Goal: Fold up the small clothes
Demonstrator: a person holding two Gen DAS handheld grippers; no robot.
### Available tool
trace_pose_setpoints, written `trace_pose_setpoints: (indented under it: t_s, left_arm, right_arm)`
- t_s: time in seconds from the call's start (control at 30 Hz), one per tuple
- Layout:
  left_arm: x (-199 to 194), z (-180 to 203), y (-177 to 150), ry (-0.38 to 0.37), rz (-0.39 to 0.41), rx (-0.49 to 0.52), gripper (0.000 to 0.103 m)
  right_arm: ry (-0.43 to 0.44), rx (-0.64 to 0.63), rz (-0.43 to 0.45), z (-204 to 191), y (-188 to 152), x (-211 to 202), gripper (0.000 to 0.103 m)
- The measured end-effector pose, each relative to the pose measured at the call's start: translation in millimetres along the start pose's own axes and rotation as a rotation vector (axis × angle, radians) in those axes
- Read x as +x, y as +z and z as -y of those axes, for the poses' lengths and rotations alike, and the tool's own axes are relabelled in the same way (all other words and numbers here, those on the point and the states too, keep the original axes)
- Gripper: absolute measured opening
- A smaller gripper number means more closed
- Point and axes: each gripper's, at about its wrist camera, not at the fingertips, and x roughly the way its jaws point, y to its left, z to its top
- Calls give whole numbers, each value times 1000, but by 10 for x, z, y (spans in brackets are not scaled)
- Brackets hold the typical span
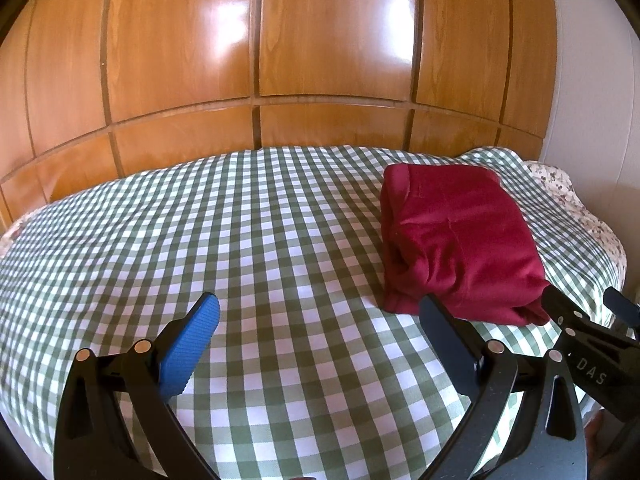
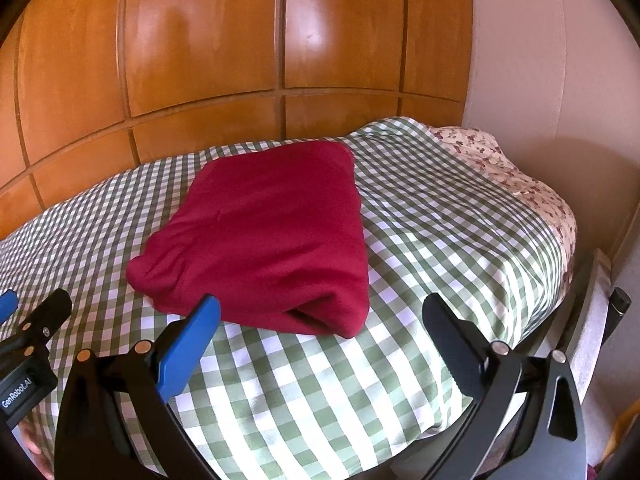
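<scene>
A dark red garment (image 1: 456, 240) lies folded into a compact rectangle on the green-and-white checked bedcover (image 1: 240, 220). It also shows in the right wrist view (image 2: 272, 232). My left gripper (image 1: 320, 320) is open and empty, to the left of and nearer than the garment. My right gripper (image 2: 320, 320) is open and empty, just in front of the garment's near edge. The right gripper's fingers (image 1: 560, 308) show at the right edge of the left wrist view, beside the garment's near corner. The left gripper's fingers (image 2: 52, 308) show at the left edge of the right wrist view.
A wooden panelled wardrobe (image 1: 320, 60) stands right behind the bed. A floral sheet (image 2: 520, 184) shows at the bed's right end, next to a pale wall (image 2: 540, 80). The bed's near edge drops off below the grippers.
</scene>
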Motion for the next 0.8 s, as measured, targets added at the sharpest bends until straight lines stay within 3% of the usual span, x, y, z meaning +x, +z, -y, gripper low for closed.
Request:
trace_pose_setpoints:
  t_s: [0.8]
  left_arm:
    - [-24,71,4,11,-2,21,99]
  right_arm:
    - [8,7,7,-12,-4,-7,101]
